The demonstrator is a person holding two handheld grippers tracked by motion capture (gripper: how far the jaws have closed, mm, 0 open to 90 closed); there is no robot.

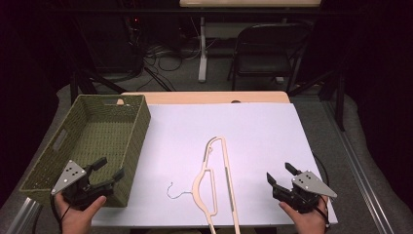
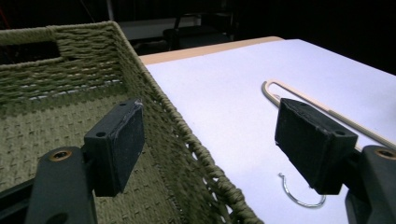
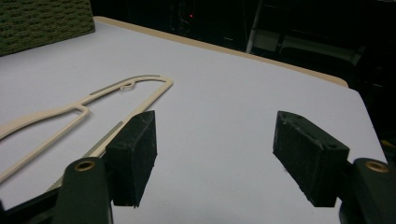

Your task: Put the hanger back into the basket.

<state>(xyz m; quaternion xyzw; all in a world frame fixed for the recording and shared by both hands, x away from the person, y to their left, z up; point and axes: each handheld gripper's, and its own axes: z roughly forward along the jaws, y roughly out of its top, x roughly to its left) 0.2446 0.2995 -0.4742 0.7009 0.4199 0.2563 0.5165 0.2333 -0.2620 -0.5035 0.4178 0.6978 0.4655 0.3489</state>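
Two tools, one per hand, both held low at the near edge of the table. Left tool: jaws spread wide with nothing between them, poised over the near right corner of the basket; in the left gripper view one jaw sits above the basket's woven floor and the other above the white table surface, with the basket's right wall running between them. Right tool: jaws likewise spread wide and empty, held above bare table near the right front corner, well apart from the hanger.

One hanger: cream-coloured, flat on the table, lying in the middle between the two tools. Its long bar runs from the near edge away from the person, and its thin metal hook points left, toward the basket. Neither tool touches it. In the right gripper view it lies to the left of the jaws.

One basket: olive green, woven, rectangular, with cut-out handles, standing at the table's left side, its left part overhanging the edge.

One folding chair: dark, behind the table's far edge.
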